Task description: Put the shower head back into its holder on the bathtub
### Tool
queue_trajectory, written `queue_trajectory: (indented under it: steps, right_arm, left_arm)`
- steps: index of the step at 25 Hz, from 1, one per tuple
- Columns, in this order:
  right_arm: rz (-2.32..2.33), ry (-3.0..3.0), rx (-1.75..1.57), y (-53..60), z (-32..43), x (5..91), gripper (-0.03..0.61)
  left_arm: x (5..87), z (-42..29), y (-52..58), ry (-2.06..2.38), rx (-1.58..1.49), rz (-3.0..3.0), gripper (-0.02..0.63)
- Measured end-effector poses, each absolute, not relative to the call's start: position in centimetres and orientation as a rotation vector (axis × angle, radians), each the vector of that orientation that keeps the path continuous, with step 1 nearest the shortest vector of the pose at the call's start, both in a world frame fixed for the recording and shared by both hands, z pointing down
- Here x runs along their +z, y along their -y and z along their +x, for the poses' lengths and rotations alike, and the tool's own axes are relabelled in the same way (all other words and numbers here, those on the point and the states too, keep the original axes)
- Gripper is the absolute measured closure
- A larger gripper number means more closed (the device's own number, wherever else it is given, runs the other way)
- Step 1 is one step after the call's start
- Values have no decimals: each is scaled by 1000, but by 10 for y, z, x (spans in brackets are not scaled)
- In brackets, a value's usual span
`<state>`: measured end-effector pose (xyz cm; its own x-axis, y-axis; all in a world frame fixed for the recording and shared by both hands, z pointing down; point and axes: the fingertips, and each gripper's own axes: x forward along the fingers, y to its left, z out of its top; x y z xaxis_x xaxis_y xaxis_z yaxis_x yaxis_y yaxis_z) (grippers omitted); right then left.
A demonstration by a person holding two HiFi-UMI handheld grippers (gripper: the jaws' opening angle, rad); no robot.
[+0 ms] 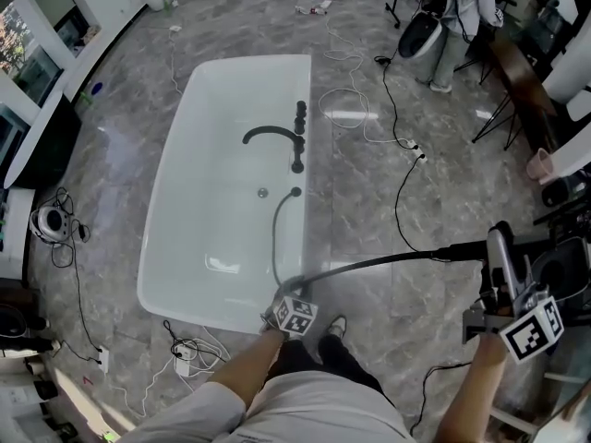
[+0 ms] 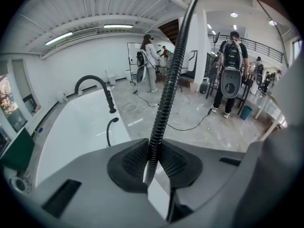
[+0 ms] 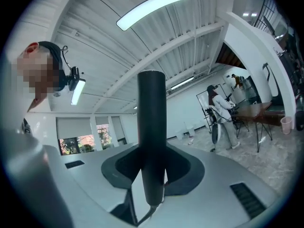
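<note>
The white bathtub (image 1: 185, 247) lies ahead, with a black curved faucet (image 1: 268, 135) and black fittings (image 1: 298, 155) on its right rim. A black ribbed shower hose (image 1: 388, 259) leaves the rim, runs down to the tub's near right corner, then bends right. At that corner my left gripper (image 1: 288, 301) is shut on the hose (image 2: 166, 94), which rises between its jaws (image 2: 151, 170). To the right, over the floor, my right gripper (image 1: 503, 289) is shut on the dark cylindrical shower head (image 1: 500, 252). The shower head (image 3: 151, 127) stands between its jaws (image 3: 151, 175).
White and black cables (image 1: 397, 137) trail over the marble floor right of the tub. A power strip (image 1: 183, 363) lies by the tub's near corner. A person (image 1: 457, 17) stands at the back right near a dark table (image 1: 522, 81). My shoe (image 1: 334, 327) is below the left gripper.
</note>
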<state>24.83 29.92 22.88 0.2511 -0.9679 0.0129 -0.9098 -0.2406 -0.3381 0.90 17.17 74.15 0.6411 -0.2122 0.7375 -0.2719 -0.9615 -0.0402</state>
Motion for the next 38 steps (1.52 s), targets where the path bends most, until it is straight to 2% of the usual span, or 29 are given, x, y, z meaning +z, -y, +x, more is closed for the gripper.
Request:
queue_trajectory:
  steps: [5,13,23,38]
  right_arm:
    - [-2348,-1648,-387,-312,284,262,453]
    - [-2344,-1595,-444,-321,297,287,453]
    - [-2553,-1614,-515,-309,318,363,453]
    - [-2574,-1787,-511,-268,278,414,453]
  left_arm:
    - [722,-6,-144,557,1182,2753,556]
    - [710,-10,-116,665,1166,2719,557]
    - [587,-2,-80,826,842,2739,557]
    - [441,23,-62,951,456,2831,557]
